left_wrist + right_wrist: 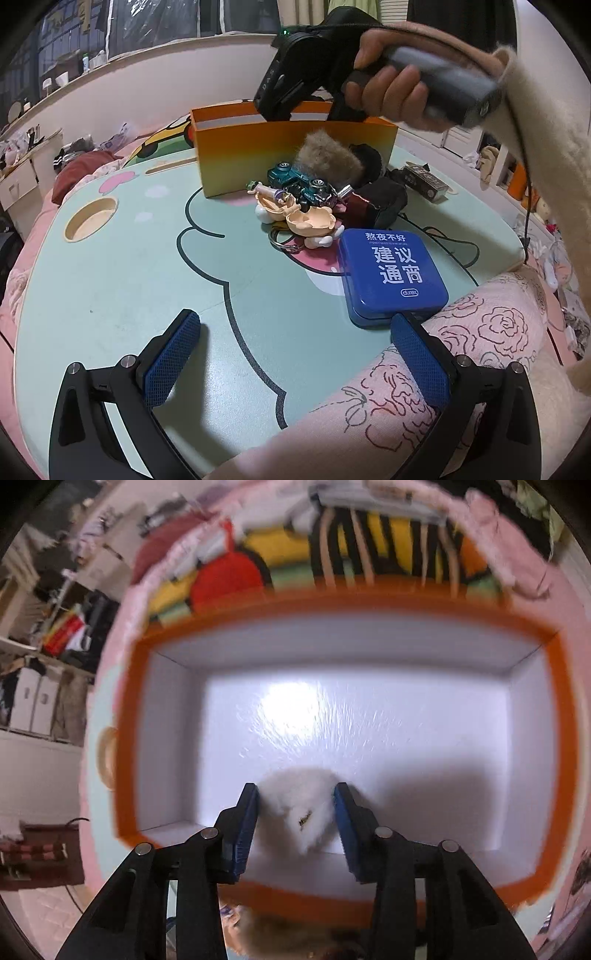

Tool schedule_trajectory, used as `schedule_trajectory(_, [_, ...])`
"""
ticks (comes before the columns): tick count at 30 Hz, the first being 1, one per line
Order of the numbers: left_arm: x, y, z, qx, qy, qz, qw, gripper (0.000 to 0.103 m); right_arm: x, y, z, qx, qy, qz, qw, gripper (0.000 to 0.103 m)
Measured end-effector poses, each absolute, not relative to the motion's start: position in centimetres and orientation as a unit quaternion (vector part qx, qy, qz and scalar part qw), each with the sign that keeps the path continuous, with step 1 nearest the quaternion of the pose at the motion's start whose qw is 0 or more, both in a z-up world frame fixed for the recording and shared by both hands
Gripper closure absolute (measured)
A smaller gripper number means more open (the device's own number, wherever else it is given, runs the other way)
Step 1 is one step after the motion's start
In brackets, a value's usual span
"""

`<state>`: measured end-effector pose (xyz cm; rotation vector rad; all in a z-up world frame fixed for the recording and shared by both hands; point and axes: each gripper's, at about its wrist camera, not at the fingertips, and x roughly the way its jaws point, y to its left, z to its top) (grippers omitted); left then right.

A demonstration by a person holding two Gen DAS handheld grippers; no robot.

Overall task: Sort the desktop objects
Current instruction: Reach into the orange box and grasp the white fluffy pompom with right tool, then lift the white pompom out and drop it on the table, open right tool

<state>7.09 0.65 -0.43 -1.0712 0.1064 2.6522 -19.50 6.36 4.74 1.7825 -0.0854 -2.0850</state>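
Observation:
My right gripper (296, 797) points down into an open orange box (125, 738) with a white inside, and is shut on a white fluffy pompom (295, 805). The left wrist view shows a person's hand (388, 88) holding that gripper over the orange box (295, 155), its fingertips hidden behind the rim. In front of the box lies a pile: a teal toy car (299, 184), a figurine keychain (295, 218), a brown fur ball (328, 158) and a black fluffy item (369, 162). A blue tin (391, 273) lies nearer. My left gripper (295, 325) stands open above the table, its right pad beside the tin.
The mint cartoon tabletop (129, 295) has a round cup recess (92, 221) at the left. A small dark box (424, 181) sits at the right. A pink rose-patterned sleeve (424, 369) crosses the front right. A cable (528, 206) hangs at the right edge. Bedding surrounds the table.

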Motion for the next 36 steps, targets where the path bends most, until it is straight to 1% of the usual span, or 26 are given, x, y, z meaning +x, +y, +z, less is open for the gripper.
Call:
schedule_trajectory(2, [7.1, 0.7, -0.4, -0.370, 0.036, 0.918, 0.139, 0.000, -19.0, 6.2, 5.2, 0.623, -0.010, -0.757, 0.199, 0.064])
schedule_trajectory(4, [7.1, 0.7, -0.4, -0.370, 0.036, 0.918, 0.139, 0.000, -18.5, 6.4, 5.8, 0.612, -0.007, -0.765, 0.201, 0.067])
schedule_trajectory(5, [7.1, 0.7, -0.4, -0.370, 0.036, 0.918, 0.139, 0.000, -18.4, 6.7, 6.0, 0.605, -0.011, -0.770, 0.203, 0.067])
schedule_trajectory(7, [7.2, 0.7, -0.4, -0.370, 0.036, 0.918, 0.139, 0.000, -18.0, 7.9, 7.2, 0.582, -0.051, -0.780, 0.226, 0.067])
schedule_trajectory(9, [7.2, 0.6, -0.4, -0.370, 0.036, 0.918, 0.139, 0.000, -17.1, 9.5, 9.8, 0.543, -0.082, -0.801, 0.240, 0.067])
schedule_trajectory(12, [7.2, 0.6, -0.4, -0.369, 0.036, 0.918, 0.139, 0.000, -13.7, 12.5, 14.4, 0.472, -0.080, -0.842, 0.250, 0.067])
schedule_trajectory(16, [7.2, 0.6, -0.4, -0.369, 0.036, 0.918, 0.139, 0.000, -7.7, 15.9, 16.8, 0.426, -0.067, -0.862, 0.267, 0.067])
schedule_trajectory(19, [7.2, 0.6, -0.4, -0.369, 0.036, 0.918, 0.139, 0.000, -3.5, 18.0, 15.1, 0.425, -0.061, -0.865, 0.261, 0.066])
schedule_trajectory(22, [7.2, 0.7, -0.4, -0.369, 0.036, 0.918, 0.139, 0.000, -1.0, 20.7, 11.4, 0.453, -0.131, -0.839, 0.270, 0.066])
schedule_trajectory(23, [7.2, 0.7, -0.3, -0.369, 0.037, 0.918, 0.138, 0.000, -0.3, 21.3, 10.1, 0.458, -0.134, -0.840, 0.258, 0.066])
schedule_trajectory(26, [7.2, 0.7, -0.3, -0.369, 0.037, 0.918, 0.139, 0.000, 0.6, 21.1, 6.9, 0.475, -0.080, -0.854, 0.197, 0.066])
schedule_trajectory(28, [7.2, 0.7, -0.3, -0.369, 0.037, 0.918, 0.138, 0.000, 0.7, 20.5, 5.9, 0.479, -0.063, -0.855, 0.191, 0.064])
schedule_trajectory(29, [7.2, 0.7, -0.3, -0.369, 0.037, 0.918, 0.139, 0.000, 1.0, 20.2, 5.9, 0.464, -0.064, -0.862, 0.194, 0.064])
schedule_trajectory(30, [7.2, 0.7, -0.3, -0.369, 0.037, 0.918, 0.139, 0.000, 1.2, 20.1, 6.0, 0.451, -0.067, -0.868, 0.196, 0.059])
schedule_trajectory(31, [7.2, 0.7, -0.3, -0.369, 0.037, 0.918, 0.139, 0.000, 1.2, 19.7, 6.2, 0.430, -0.073, -0.878, 0.199, 0.043])
schedule_trajectory(32, [7.2, 0.7, -0.3, -0.369, 0.037, 0.918, 0.139, 0.000, 1.9, 19.9, 6.6, 0.406, -0.092, -0.884, 0.213, 0.033])
schedule_trajectory(33, [7.2, 0.7, -0.3, -0.369, 0.037, 0.918, 0.139, 0.000, 2.4, 20.1, 6.7, 0.395, -0.107, -0.885, 0.222, 0.021])
schedule_trajectory(35, [7.2, 0.7, -0.3, -0.369, 0.037, 0.918, 0.138, 0.000, 4.4, 20.6, 7.5, 0.366, -0.114, -0.894, 0.231, 0.017])
schedule_trajectory(36, [7.2, 0.7, -0.3, -0.369, 0.037, 0.918, 0.138, 0.000, 5.5, 20.2, 7.8, 0.352, -0.084, -0.905, 0.226, 0.014])
